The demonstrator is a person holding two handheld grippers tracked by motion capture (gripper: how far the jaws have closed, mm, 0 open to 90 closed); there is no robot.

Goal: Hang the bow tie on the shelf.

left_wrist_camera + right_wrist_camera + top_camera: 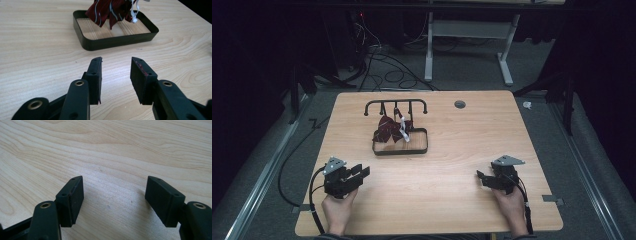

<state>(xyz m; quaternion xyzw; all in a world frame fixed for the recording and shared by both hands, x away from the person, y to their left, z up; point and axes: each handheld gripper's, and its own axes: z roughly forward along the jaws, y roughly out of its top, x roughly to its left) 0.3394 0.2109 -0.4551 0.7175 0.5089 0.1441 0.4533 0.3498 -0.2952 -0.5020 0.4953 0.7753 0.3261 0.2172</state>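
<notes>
high view shows a wooden table (452, 145) with a black tray (400, 148) a little behind its middle, and a dark red cloth with white stripes (388, 129) hangs from a black hook rack (395, 105) at the tray's 12 o'clock side, its lower part falling into the tray. the left gripper (360, 172) stays at about 7 o'clock from the tray, near the front edge of the table, held by the left hand (338, 210). the right gripper (481, 177) is at about 4 o'clock from the tray, well apart from it, held by the right hand (512, 202). left gripper view looks toward the tray (117, 41) and the cloth (110, 10) at 12 o'clock; its jaws are released, with a gap and nothing between them, only bare table. right gripper view shows its jaws wide apart, released also, above the bare wood (112, 157), and no thing is touching them.
</notes>
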